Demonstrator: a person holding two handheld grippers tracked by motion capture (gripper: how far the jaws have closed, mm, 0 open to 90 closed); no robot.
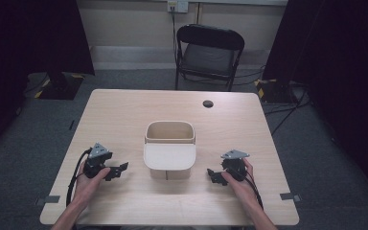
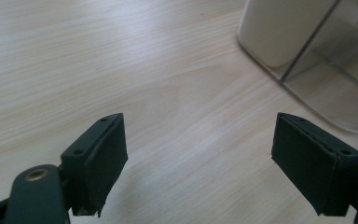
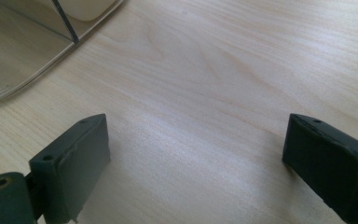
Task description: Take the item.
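Bare table [image 1: 124, 112] along the far edge and both side edges; open passage there. Sole obstacle on top: bin [image 1: 169, 149] near the centre, towards the near edge. Left gripper [image 1: 120, 170] and right gripper [image 1: 213, 175] apart from the bin, jaws spread, bare wood between each and the bin.

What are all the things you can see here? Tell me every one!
table: one, pale wood, middle of the room
box: one, cream with a clear part, middle of the table
hole: one, dark, far right part of the table
chair: one, black, behind the table
curtains: two, black, left and right of the room
socket: one, white, on the back wall
left gripper: one, black, left of the box, open
right gripper: one, black, right of the box, open
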